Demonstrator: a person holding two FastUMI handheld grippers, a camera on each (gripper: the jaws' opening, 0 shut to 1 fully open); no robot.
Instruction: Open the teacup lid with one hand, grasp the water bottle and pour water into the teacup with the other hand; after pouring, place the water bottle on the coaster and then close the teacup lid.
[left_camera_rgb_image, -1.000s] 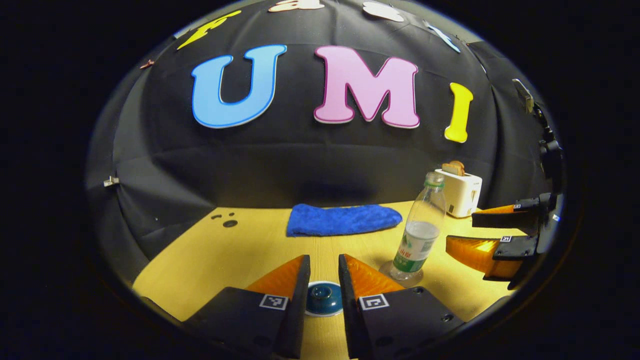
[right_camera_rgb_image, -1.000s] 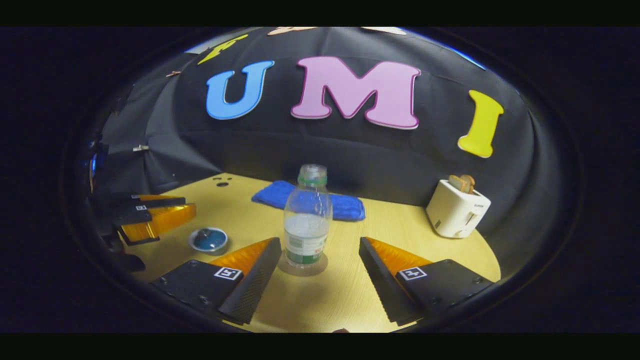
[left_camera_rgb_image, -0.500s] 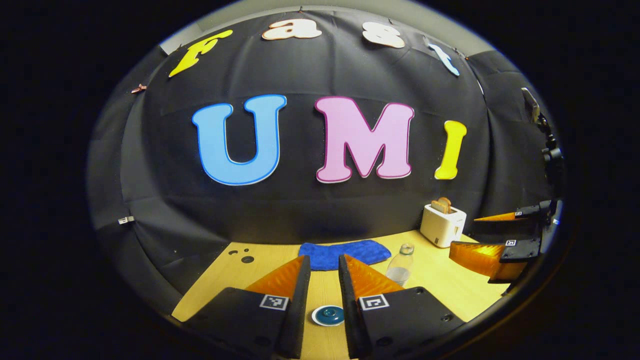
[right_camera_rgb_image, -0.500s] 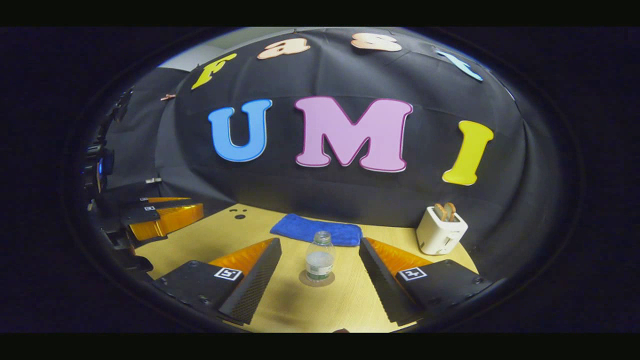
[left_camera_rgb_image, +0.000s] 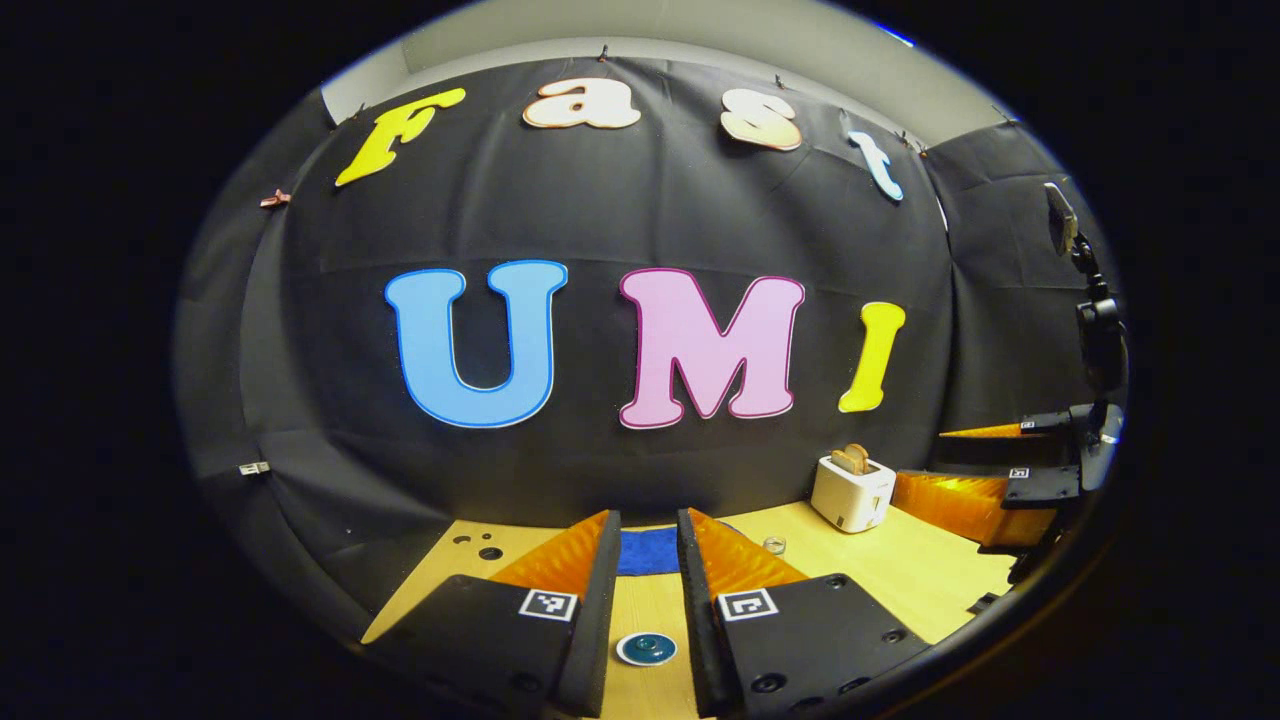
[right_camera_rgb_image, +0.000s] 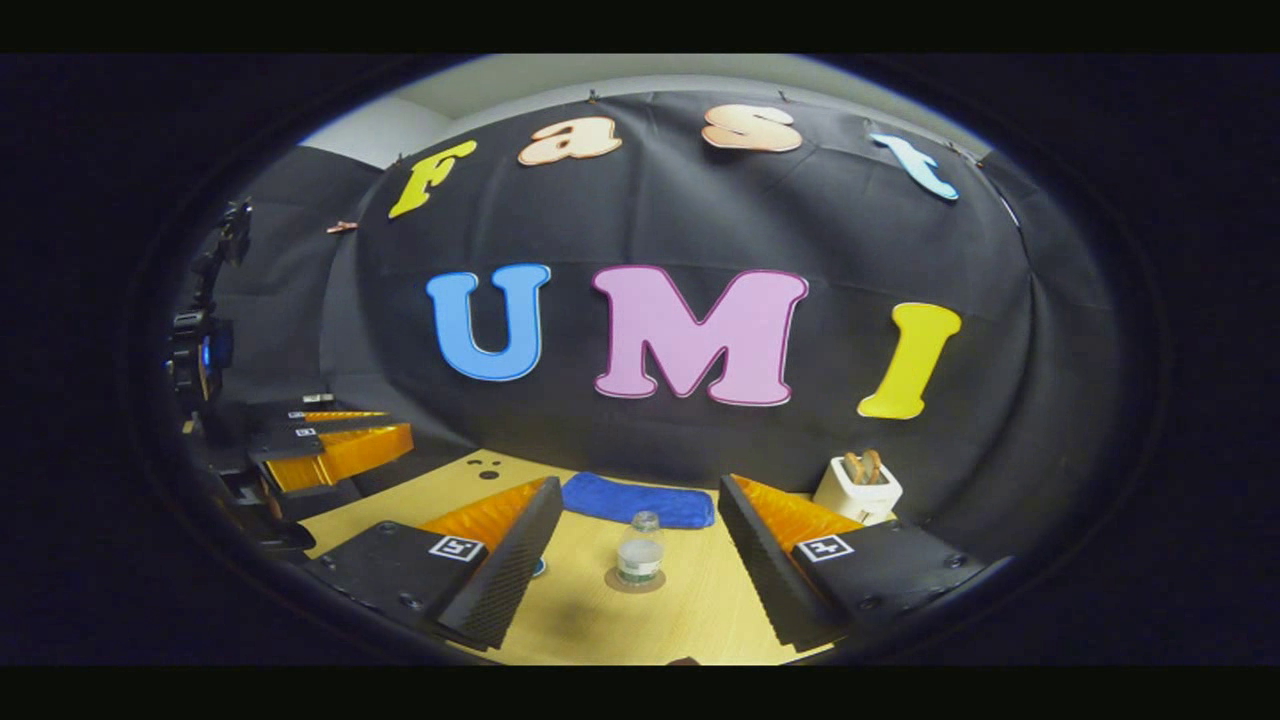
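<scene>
The teacup, with its blue white-rimmed lid (left_camera_rgb_image: 646, 648) on, stands on the table far below my left gripper (left_camera_rgb_image: 648, 520). That gripper is held high, its fingers a narrow gap apart with nothing between them. In the right gripper view the clear water bottle (right_camera_rgb_image: 640, 550) stands upright on a round coaster (right_camera_rgb_image: 634, 582), capless and partly filled. My right gripper (right_camera_rgb_image: 640, 487) hovers well back from the bottle, wide open and empty. A sliver of the teacup (right_camera_rgb_image: 540, 570) peeks past its left finger. The bottle's mouth (left_camera_rgb_image: 774, 545) shows beside my left gripper's right finger.
A blue cloth (right_camera_rgb_image: 640, 503) lies at the back of the wooden table (right_camera_rgb_image: 600, 630). A white toaster (right_camera_rgb_image: 858, 490) holding bread stands at the back right. The other gripper (left_camera_rgb_image: 985, 495) hangs at the right of the left gripper view.
Both grippers have risen and drawn back from the table, so the lidded teacup and the bottle look smaller and lower. Finger gaps are unchanged.
</scene>
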